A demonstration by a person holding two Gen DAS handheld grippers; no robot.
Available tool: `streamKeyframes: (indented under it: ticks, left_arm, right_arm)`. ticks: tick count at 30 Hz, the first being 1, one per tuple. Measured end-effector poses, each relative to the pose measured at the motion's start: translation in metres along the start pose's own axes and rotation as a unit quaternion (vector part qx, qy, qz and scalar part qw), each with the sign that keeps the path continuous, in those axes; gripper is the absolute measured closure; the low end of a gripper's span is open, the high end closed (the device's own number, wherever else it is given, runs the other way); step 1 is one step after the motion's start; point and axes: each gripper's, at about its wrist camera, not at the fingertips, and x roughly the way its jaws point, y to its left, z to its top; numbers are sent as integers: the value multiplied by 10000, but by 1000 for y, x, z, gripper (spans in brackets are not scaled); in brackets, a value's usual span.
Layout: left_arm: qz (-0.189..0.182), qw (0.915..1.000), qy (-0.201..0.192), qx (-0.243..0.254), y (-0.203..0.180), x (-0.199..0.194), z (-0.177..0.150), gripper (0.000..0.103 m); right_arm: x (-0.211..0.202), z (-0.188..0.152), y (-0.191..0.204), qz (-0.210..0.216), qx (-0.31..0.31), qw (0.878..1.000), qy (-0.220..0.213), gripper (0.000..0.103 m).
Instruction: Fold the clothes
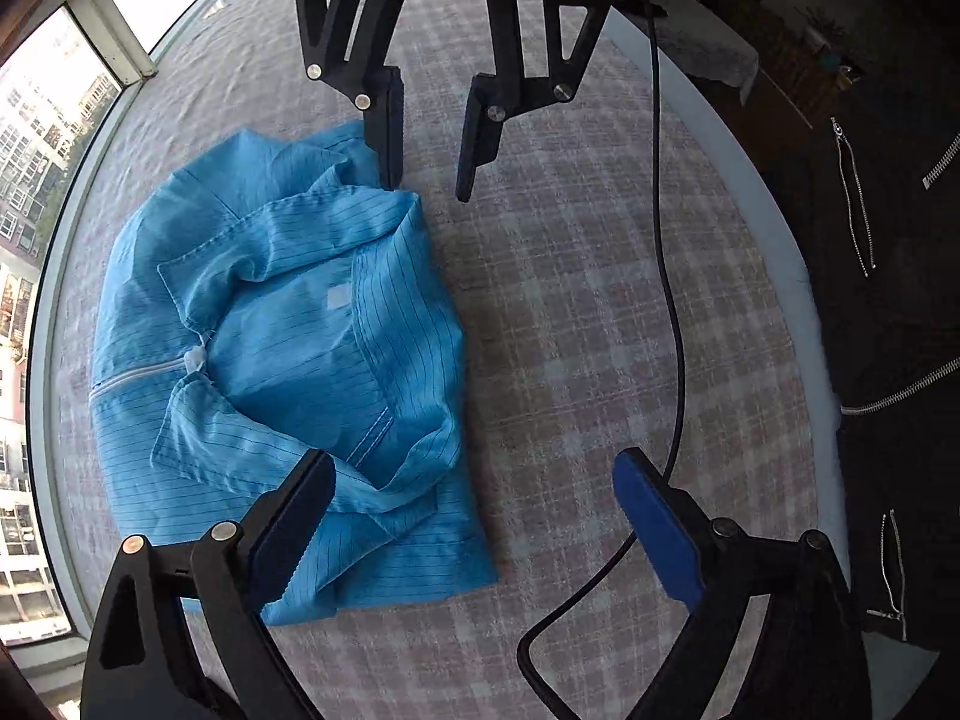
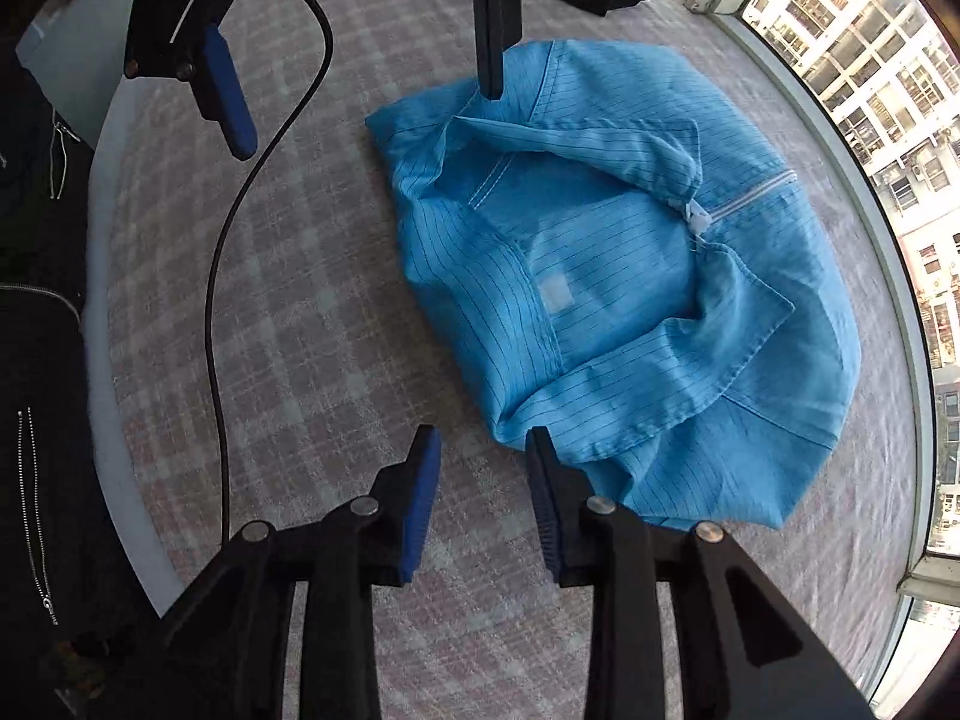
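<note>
Blue pinstriped jacket (image 1: 282, 348) lying folded into a rough bundle on a checked pink-and-grey tablecloth (image 1: 600, 330), collar (image 1: 252, 240) open and turned up, white zipper (image 1: 138, 375) running off toward the window side. Small white patch (image 1: 335, 297) showing inside the neck opening.

Left gripper (image 1: 474, 486) spread wide at the near corner of the bundle, one finger over the cloth edge, the other out over bare tablecloth, nothing pinched between them. Same gripper seen from the right wrist camera (image 2: 360, 90) with its dark finger tip touching or just above the far collar edge; cannot tell which.

Right gripper (image 2: 483, 450) also parted, gap narrower, blue pads (image 2: 420, 492) facing each other. One finger just beside the jacket's (image 2: 600, 276) near corner, the other over the checked tablecloth (image 2: 336, 312). No fabric seen between the fingers. From the left wrist camera, right gripper (image 1: 429, 192) hanging with one tip at the jacket's top edge and the other beside it.

Black cable (image 1: 672, 312) trailing loosely across the tablecloth, well clear of the jacket. Dark garment with silver zippers (image 1: 858, 198) past the table edge. High-rise buildings (image 2: 870, 60) visible through the window (image 1: 54, 138).
</note>
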Motion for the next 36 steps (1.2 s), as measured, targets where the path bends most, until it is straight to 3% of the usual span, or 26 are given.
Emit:
streamKeyframes:
  ticks: [6, 8, 14, 15, 18, 25, 27, 31, 36]
  left_arm:
    - [-230, 9997, 87, 60, 9, 17, 3, 47]
    - [-228, 9997, 95, 92, 7, 17, 4, 52]
    - [-101, 9986, 223, 479, -13, 14, 9, 56]
    - [-75, 9981, 249, 557, -17, 13, 10, 61]
    - [-198, 9974, 92, 681, -25, 7, 17, 62]
    - [-36, 9962, 527, 694, -29, 32, 7, 63]
    - [76, 9955, 615, 714, -32, 36, 2, 64]
    - [170, 9955, 694, 628, -33, 41, -2, 74]
    - [141, 9974, 570, 421, -34, 38, -4, 96]
  right_arm:
    - [21, 2, -21, 294, 87, 9994, 158, 74]
    - [22, 4, -24, 403, 110, 9989, 207, 74]
    - [14, 8, -22, 335, -43, 9992, 220, 74]
    - [12, 9, -22, 385, -47, 9990, 224, 74]
    - [10, 15, -23, 451, -65, 9987, 236, 74]
    - [30, 28, -21, 310, -174, 9983, 462, 75]
    - [36, 29, -22, 186, -200, 9981, 544, 79]
    - [40, 35, -34, 45, -43, 9985, 543, 92]
    - [34, 39, -49, -124, 178, 9989, 425, 96]
